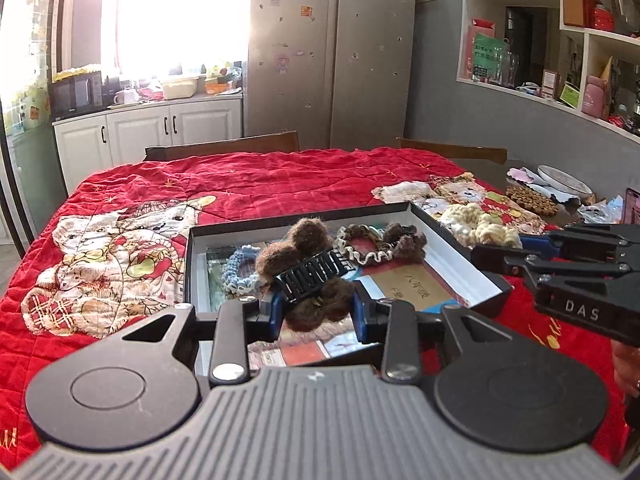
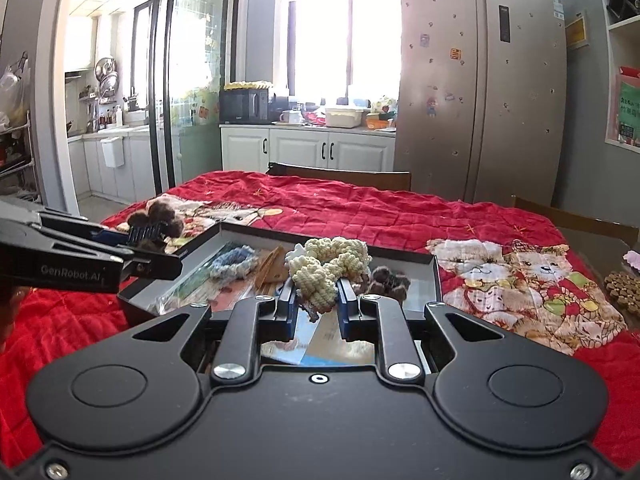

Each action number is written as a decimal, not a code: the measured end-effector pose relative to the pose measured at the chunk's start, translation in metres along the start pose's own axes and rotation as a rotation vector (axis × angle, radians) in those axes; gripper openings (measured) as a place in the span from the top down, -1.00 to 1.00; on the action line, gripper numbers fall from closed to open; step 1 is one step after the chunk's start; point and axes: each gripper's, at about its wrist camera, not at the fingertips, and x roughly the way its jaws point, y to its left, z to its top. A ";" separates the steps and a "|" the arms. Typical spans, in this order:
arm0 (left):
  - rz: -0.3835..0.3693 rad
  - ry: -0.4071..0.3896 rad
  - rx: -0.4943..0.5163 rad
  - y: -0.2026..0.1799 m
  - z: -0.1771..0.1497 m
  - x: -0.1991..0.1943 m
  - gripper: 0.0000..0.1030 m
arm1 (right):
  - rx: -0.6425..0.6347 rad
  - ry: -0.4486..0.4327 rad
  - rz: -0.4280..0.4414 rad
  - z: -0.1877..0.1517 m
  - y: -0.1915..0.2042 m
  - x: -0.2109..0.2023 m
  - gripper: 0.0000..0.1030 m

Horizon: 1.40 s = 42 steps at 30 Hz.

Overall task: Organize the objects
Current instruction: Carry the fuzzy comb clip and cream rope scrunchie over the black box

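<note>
My left gripper is shut on a brown fuzzy hair claw with black teeth, held over the near end of a shallow black box. In the right wrist view this left gripper and its brown claw hang at the box's left edge. My right gripper is shut on a cream crocheted hair piece above the box. The left wrist view shows the right gripper with the cream piece at the box's right side. Inside lie a blue scrunchie and a brown one.
The box sits on a red quilt with teddy bear prints that covers the table. A wooden bead trivet and a plate lie at the far right. Two chair backs stand behind the table. A hand shows at the right edge.
</note>
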 end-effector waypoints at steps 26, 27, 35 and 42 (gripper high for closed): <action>0.033 0.069 -0.049 0.021 0.006 0.062 0.26 | 0.024 0.092 0.014 0.002 -0.002 0.084 0.64; 0.035 0.074 -0.050 0.022 0.005 0.064 0.26 | 0.028 0.099 0.015 0.001 -0.003 0.088 0.64; 0.041 0.104 -0.056 0.025 0.001 0.079 0.26 | 0.039 0.134 0.015 -0.005 -0.007 0.106 0.64; 0.038 0.122 -0.051 0.024 0.000 0.088 0.25 | 0.039 0.153 0.019 -0.008 -0.007 0.116 0.64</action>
